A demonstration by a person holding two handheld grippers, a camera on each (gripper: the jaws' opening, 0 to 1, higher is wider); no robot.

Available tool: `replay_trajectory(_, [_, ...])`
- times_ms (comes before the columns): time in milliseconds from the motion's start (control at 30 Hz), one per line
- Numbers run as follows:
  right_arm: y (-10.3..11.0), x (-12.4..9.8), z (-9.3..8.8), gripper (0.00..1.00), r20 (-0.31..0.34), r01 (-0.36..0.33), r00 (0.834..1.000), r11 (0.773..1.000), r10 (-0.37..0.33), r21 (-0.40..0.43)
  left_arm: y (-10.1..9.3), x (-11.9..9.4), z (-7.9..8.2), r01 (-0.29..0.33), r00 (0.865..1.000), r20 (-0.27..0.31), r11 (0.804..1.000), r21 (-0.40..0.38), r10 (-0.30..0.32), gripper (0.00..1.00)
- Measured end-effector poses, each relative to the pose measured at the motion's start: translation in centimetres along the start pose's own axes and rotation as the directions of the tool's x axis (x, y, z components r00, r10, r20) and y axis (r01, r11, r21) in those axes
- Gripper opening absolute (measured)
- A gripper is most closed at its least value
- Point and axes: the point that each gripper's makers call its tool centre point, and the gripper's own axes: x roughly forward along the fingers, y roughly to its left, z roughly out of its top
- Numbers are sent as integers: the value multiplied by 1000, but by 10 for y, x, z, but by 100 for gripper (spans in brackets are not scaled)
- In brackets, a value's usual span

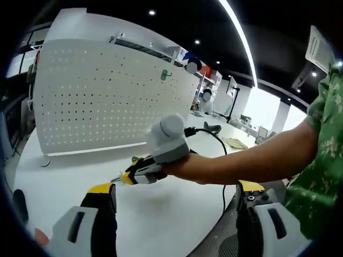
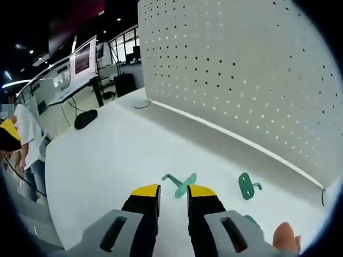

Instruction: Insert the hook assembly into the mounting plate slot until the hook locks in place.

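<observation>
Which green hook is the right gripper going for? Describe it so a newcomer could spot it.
Start at the white pegboard standing on the white table. In front of it two green hooks lie on the tabletop. The target hook lies flat just beyond the right gripper; the other hook lies further right, clear of the jaws.

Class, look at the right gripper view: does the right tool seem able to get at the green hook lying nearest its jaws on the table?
Probably yes. The nearest green hook lies on the bare white table just ahead of the right tool, whose jaws stand slightly apart, with nothing between. A second green hook lies off to the side, out of the way.
</observation>
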Motion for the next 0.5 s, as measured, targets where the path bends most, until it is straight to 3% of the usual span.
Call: replay_trajectory(500, [-6,16,-11,14,-44,13,999,999,-11,38,17,2,-8,-32,999,-35,999,29,33,95])
